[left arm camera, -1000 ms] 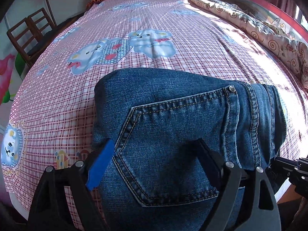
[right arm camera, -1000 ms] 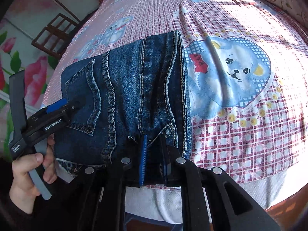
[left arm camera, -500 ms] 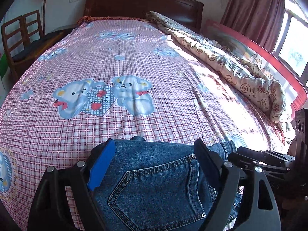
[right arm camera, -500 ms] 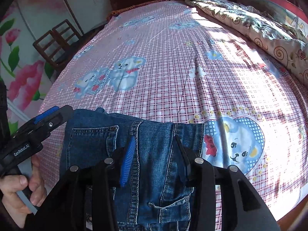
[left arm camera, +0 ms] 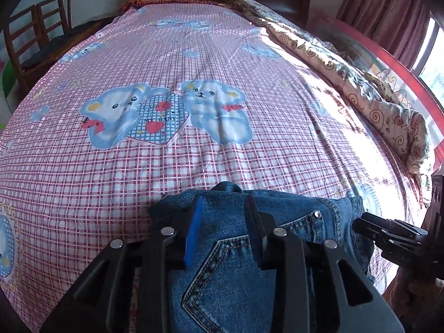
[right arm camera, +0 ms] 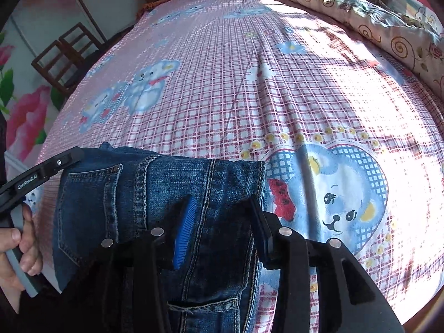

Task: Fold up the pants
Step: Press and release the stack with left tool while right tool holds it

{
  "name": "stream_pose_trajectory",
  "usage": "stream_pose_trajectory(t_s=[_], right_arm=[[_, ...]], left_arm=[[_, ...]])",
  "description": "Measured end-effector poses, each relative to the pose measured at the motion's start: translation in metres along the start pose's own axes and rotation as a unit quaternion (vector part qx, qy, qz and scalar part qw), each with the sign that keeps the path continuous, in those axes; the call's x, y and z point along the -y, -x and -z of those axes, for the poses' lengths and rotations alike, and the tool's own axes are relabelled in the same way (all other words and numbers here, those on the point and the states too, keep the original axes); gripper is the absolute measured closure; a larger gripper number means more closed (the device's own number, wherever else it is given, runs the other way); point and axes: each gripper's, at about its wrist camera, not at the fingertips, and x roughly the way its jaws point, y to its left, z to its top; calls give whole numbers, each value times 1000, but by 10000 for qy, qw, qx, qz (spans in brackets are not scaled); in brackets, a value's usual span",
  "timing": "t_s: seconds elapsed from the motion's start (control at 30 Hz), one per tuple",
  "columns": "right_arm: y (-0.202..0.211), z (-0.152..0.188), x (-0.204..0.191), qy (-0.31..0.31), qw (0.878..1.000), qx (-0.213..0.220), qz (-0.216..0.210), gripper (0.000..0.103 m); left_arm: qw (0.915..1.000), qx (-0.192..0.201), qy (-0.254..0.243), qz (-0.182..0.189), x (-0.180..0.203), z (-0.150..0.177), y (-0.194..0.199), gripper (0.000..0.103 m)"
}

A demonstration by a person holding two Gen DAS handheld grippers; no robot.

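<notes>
Jaws of the left gripper (left arm camera: 223, 222), just closing, and the right gripper (right arm camera: 222, 216) stood apart over folded pants (right arm camera: 155, 194) at the bed's (left arm camera: 194, 55) near edge: heavy, soft denim, probably best gripped through thick folded edges.

pants (left arm camera: 230, 274) | blue denim | folded, flat | bed's near edge

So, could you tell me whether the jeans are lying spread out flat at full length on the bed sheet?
No, the jeans sit as a compact folded bundle at the near edge of the checked bed sheet, back pocket up.
</notes>
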Motion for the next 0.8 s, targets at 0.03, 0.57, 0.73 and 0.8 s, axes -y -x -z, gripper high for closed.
stream_pose_trajectory(t_s=[0.03, 0.57, 0.73, 0.8], right_arm=[[11, 2, -3, 40, 9999, 96, 20, 65], [6, 93, -37, 1221, 9911, 89, 525, 99], [30, 53, -34, 887, 9949, 372, 291, 99], [22, 34, -34, 869, 9947, 383, 402, 99]], left_arm=[[9996, 240, -28, 115, 3, 5, 20, 64], [9995, -45, -313, -14, 23, 123, 17, 87], [9981, 550, -173, 207, 23, 95, 57, 79], [9965, 788, 7, 287, 20, 74, 64, 73]])
